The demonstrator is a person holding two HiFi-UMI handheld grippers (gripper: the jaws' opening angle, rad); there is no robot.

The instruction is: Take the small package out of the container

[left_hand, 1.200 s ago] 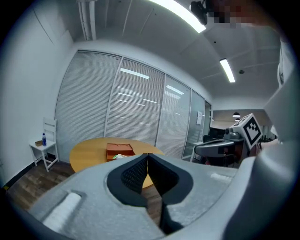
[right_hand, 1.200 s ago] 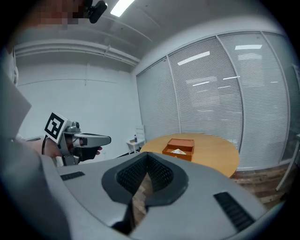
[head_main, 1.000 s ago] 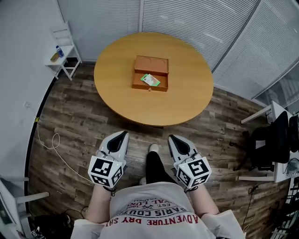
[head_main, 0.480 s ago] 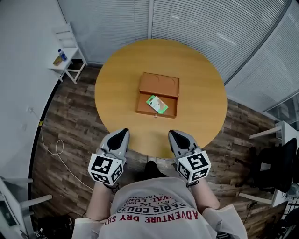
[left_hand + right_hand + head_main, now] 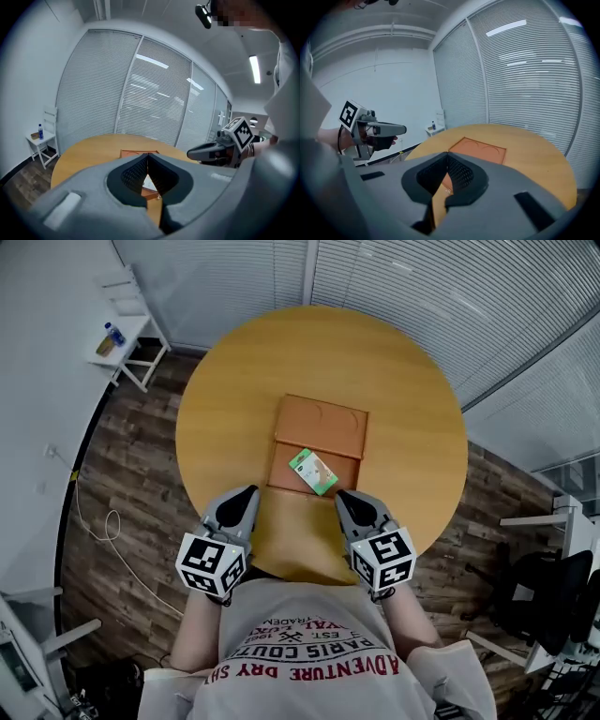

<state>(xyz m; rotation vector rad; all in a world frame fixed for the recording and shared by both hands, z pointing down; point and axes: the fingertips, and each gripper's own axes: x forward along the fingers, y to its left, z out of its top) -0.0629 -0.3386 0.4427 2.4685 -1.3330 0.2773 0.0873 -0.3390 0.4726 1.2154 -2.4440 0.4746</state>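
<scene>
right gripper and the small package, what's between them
Nothing loose. In the head view only the brown box's bare floor and front rim separate the right gripper from the small package.

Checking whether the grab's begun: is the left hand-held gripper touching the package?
Apart. The head view shows part of the box and bare table between the left hand-held gripper and the package.

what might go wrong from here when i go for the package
Both the left gripper and right gripper are shut; reaching in like that would likely just shove the small package. It lies flat and askew in the container, so jaws may catch the wall and slide it across the table.
</scene>
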